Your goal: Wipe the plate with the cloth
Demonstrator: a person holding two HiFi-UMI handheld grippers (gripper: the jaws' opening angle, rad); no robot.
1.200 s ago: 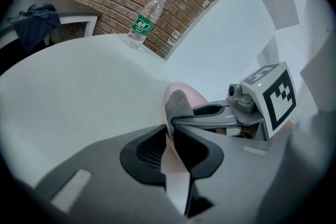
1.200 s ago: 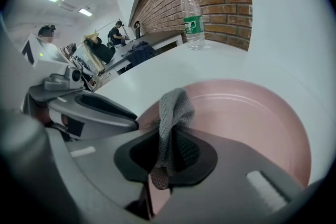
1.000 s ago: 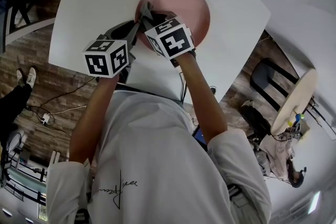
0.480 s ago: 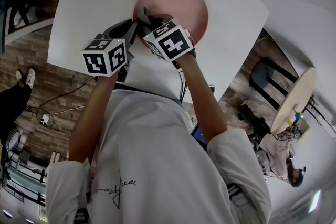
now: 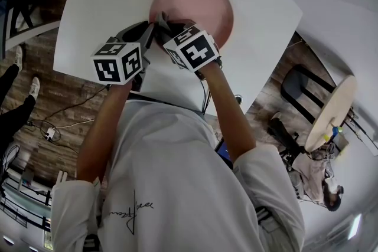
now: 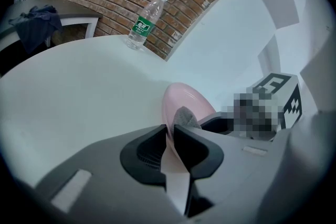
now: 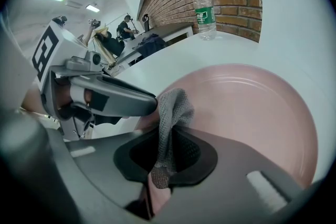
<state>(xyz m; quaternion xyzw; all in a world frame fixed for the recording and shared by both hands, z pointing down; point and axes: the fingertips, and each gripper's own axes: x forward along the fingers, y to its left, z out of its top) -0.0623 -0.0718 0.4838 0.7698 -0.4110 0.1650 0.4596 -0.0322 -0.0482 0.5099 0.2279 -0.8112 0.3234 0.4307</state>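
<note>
Your left gripper [image 6: 170, 132] is pinching the near rim of the pink plate [image 6: 190, 103]. Its jaws are drawn in on that thin edge with only the rim between the pads. Your right gripper [image 7: 169, 134] is clamping tight on a bunched grey cloth [image 7: 173, 105]. The wad is poking out past the tips, over the plate's inner face and just beside the left gripper's fingers [image 7: 118, 99].

Compared with a second ago, your right gripper is sliding the cloth a touch across the plate, and in the head view its marker cube [image 5: 192, 49] is drifting slightly nearer to you. Your left gripper is holding where it was, same grip, same rim.

The plate is sitting on the white table [image 5: 112, 3], toward its right half. A water bottle [image 6: 145, 21] is standing upright at the far edge, well apart from the plate. On the floor at the left, a person's shoe [image 5: 18, 57] is stepping farther away than before.
</note>
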